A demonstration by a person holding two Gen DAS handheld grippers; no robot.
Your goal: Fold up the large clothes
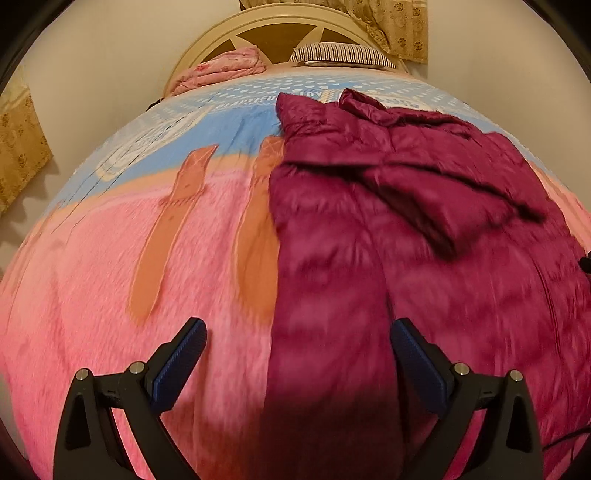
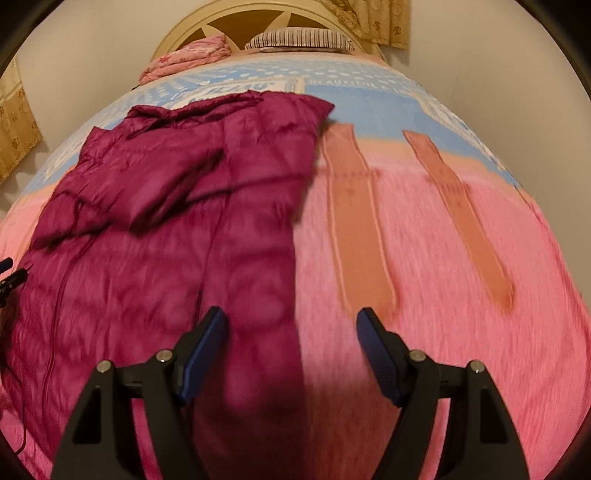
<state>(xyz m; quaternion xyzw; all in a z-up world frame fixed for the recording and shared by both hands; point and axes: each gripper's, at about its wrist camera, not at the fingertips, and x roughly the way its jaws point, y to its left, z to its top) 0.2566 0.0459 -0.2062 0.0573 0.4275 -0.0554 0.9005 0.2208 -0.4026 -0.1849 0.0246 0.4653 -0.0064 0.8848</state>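
Observation:
A large maroon padded coat (image 1: 406, 229) lies spread lengthwise on the bed, with one sleeve folded across its upper part. In the left wrist view my left gripper (image 1: 298, 326) hovers open above the coat's left edge, nothing between its blue pads. The same coat (image 2: 166, 229) fills the left half of the right wrist view. My right gripper (image 2: 291, 314) stands open over the coat's right edge, its jaws empty. Both views are motion-blurred.
The bed carries a fluffy pink and blue blanket (image 1: 110, 295) with orange stripes. A folded pink quilt (image 1: 221, 72) and a striped pillow (image 1: 340, 55) sit by the cream headboard (image 2: 192, 33). Patterned curtains (image 1: 22, 144) hang on the left and above the headboard.

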